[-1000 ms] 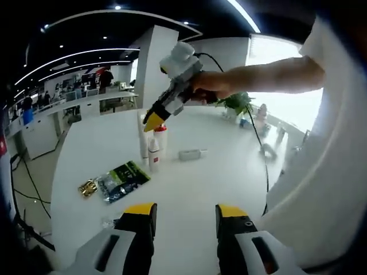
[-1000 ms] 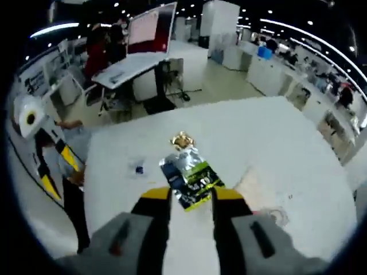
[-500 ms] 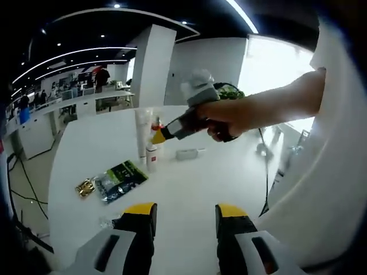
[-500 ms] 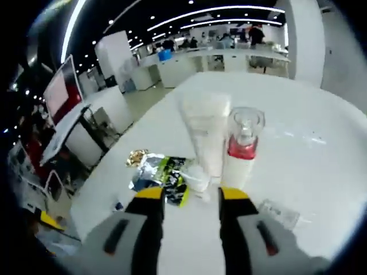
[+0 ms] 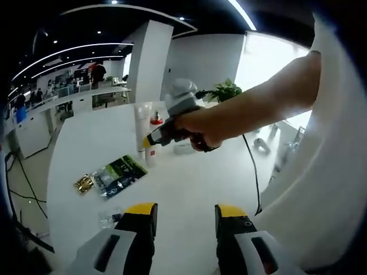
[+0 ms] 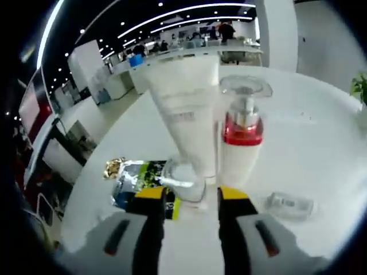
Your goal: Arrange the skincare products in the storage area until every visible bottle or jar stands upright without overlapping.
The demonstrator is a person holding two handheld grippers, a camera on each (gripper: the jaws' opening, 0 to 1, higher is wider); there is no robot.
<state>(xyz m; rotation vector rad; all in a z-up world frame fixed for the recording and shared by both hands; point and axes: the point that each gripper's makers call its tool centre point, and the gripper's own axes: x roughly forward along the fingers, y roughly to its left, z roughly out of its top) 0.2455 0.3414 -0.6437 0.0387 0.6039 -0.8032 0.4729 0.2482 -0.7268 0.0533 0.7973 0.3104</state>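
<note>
White surface (image 6: 321,137) smooth, glossy. Tube (image 6: 184,109) matt white plastic. Pump bottle (image 6: 241,143) clear glossy cap. Sachet (image 6: 139,180) shiny foil, crinkled.

In the left gripper view, the left gripper (image 5: 181,215) is pointing forward over the tabletop (image 5: 189,189), its two yellow-tipped jaws standing apart with nothing between them. Farther out, the person's hand (image 5: 198,126) is gripping the handle of the right gripper (image 5: 147,141), with the bare forearm (image 5: 264,94) reaching in from the right. That gripper is aiming left and slightly down, its yellow tips lying close to the far group of bottles; whether its jaws are parted cannot be told from here. In the right gripper view, the right gripper (image 6: 184,197) is showing its jaws spread apart, the tips sitting just short of the nearest containers without clamping anything.
</note>
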